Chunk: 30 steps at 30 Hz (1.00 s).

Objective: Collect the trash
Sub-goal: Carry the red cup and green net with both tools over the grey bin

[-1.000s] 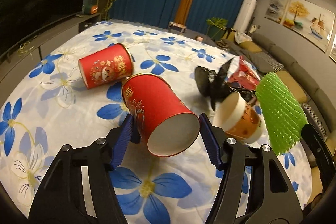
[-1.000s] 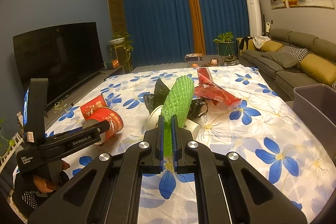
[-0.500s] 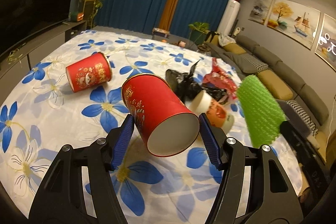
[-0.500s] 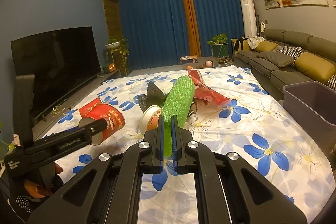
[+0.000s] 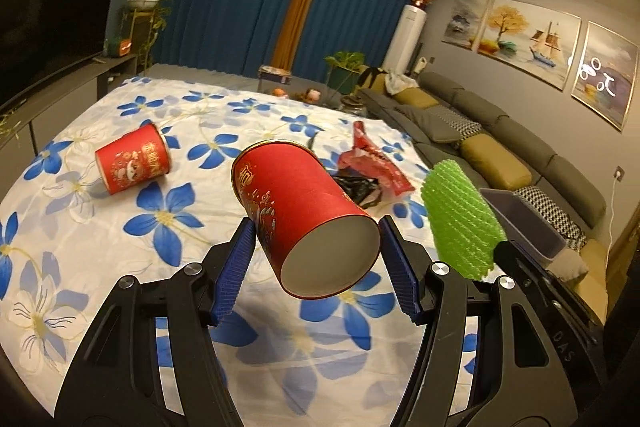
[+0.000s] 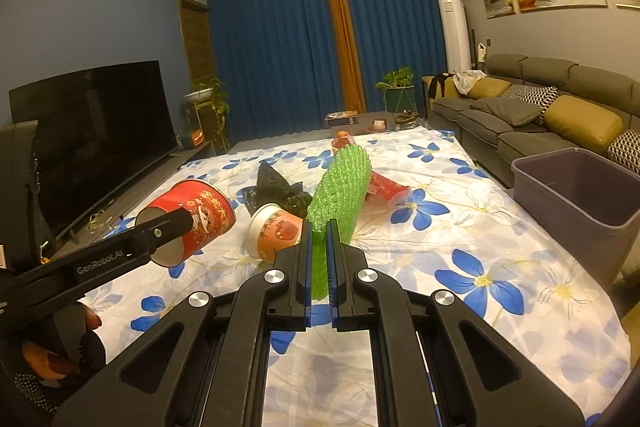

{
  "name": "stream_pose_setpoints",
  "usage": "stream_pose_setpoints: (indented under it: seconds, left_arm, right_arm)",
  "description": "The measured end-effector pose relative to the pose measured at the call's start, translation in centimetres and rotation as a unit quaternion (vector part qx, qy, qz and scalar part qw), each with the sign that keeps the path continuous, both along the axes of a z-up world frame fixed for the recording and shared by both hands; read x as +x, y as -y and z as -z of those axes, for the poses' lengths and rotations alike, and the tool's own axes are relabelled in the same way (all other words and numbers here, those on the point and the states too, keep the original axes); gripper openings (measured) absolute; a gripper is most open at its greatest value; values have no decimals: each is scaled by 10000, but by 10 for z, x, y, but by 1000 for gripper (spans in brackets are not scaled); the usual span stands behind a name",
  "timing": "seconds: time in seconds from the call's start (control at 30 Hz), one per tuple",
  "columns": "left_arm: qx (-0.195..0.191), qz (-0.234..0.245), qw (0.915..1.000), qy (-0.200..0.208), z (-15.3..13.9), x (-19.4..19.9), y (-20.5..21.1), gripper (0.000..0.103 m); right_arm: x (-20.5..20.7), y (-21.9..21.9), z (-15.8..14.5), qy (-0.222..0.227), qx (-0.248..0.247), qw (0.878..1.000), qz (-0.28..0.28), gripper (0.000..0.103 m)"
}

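Lying open at six o'clock of both views: bare flowered cloth (image 6: pixel 500 255), nothing standing on it. Blocking the left gripper (image 5: pixel 316 247) straight ahead: the red cup (image 5: pixel 304 215) clamped between its pads, filling the gap. Crowding two o'clock of the left wrist view: the green foam net (image 5: pixel 460 219) pinched in the right gripper (image 6: pixel 319 259), just beside the cup. Cluttering twelve o'clock: black bag (image 6: pixel 280 189), red wrapper (image 5: pixel 372 163), orange-printed cup (image 6: pixel 274 231). Lying apart at ten o'clock: a second red cup (image 5: pixel 134 159). Standing at three o'clock, mouth open and unobstructed: the grey bin (image 6: pixel 576 187).
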State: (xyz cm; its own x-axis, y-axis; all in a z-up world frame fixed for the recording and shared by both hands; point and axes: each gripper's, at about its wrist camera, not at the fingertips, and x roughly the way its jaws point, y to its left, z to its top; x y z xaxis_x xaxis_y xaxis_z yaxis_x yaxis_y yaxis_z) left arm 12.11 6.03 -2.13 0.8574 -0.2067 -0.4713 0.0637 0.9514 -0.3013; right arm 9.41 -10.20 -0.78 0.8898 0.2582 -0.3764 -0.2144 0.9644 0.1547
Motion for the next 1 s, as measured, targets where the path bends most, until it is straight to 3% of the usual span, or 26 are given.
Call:
stream_pose_setpoints:
  seconds: [0.6,1.0]
  left_arm:
    - [5,419,9987,303,-19,-6,31,62]
    - [-29,917,9949,423,-26,4,70,62]
  right_arm:
    - [-5,21,-3,59,51,9997,237,7]
    - [1,64,-3,66,-9,9985,535,7]
